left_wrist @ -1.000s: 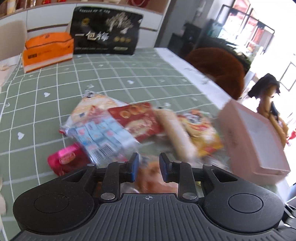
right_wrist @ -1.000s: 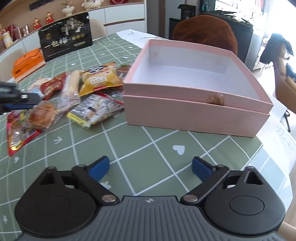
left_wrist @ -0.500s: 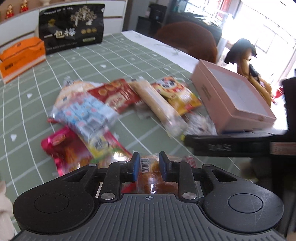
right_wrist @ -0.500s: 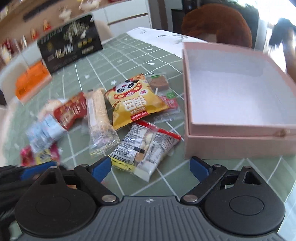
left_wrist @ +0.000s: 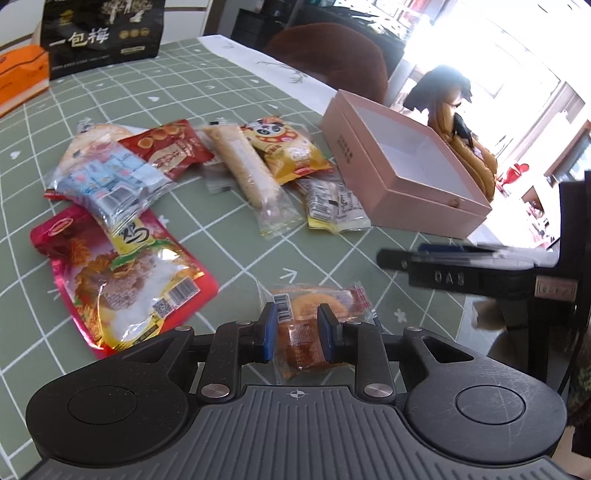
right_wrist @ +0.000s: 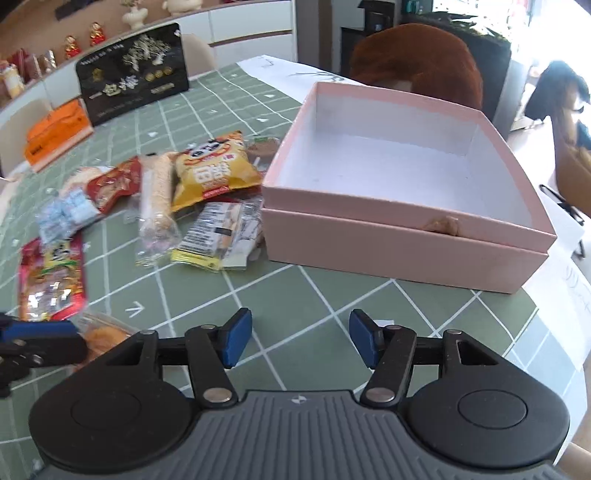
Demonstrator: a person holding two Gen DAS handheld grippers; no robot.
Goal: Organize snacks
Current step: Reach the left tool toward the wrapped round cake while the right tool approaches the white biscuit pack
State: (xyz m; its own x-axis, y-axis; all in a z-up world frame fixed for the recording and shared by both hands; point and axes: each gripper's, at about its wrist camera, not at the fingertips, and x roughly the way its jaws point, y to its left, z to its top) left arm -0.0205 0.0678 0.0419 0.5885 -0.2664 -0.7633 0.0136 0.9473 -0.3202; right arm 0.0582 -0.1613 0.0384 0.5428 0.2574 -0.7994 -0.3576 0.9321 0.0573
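My left gripper point(left_wrist: 296, 324) is shut on a clear-wrapped orange pastry packet point(left_wrist: 314, 306) and holds it just above the green checked tablecloth. The packet also shows at the left of the right wrist view point(right_wrist: 101, 334). Several snack packets lie in a loose pile: a yellow panda bag point(left_wrist: 286, 149), a long rice bar point(left_wrist: 245, 166), a red bag point(left_wrist: 168, 147), a blue-white candy bag point(left_wrist: 110, 182) and a large red pouch point(left_wrist: 122, 280). The empty pink box point(right_wrist: 406, 192) stands to their right. My right gripper point(right_wrist: 299, 334) is open and empty in front of the box.
A black gift bag point(left_wrist: 99, 35) and an orange box point(left_wrist: 22, 79) stand at the table's far end. A brown chair point(right_wrist: 417, 66) stands behind the pink box. White paper point(right_wrist: 565, 280) lies at the right table edge.
My left gripper has pulled back from the pile with the pastry packet in it. My right gripper swung left toward the snacks, then back to face the box.
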